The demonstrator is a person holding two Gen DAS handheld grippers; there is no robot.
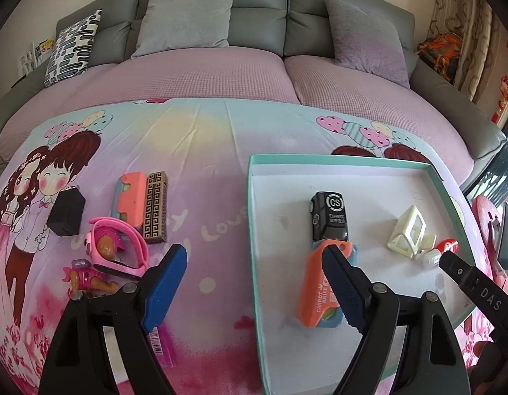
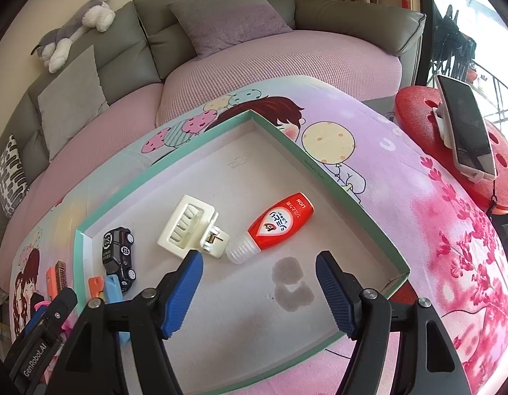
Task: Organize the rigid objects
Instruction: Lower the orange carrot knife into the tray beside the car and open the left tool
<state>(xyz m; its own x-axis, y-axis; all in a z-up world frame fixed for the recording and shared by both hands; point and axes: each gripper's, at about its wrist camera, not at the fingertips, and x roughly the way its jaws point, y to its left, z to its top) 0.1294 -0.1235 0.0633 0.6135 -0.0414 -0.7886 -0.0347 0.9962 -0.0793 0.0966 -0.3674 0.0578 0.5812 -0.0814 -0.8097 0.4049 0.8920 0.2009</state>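
Note:
A teal-rimmed white tray (image 1: 254,197) lies on the cartoon-print cloth. It holds a black toy car (image 1: 329,217), a white clip (image 1: 408,230), a red bottle (image 1: 446,247) and an orange-and-blue case (image 1: 314,293). My left gripper (image 1: 252,256) is open and straddles the tray's left rim; its right finger overlaps the case, with nothing gripped. In the right wrist view, my right gripper (image 2: 258,256) stands open over the bare tray floor. It is just short of the red bottle (image 2: 280,223) and the white clip (image 2: 188,227).
Left of the tray lie another orange-and-blue case (image 1: 130,197), a brown patterned box (image 1: 156,210), a black cube (image 1: 66,212), a pink watch (image 1: 115,247) and a pink toy figure (image 1: 86,279). A red stool (image 2: 415,105) with a phone (image 2: 464,128) stands right; a sofa behind.

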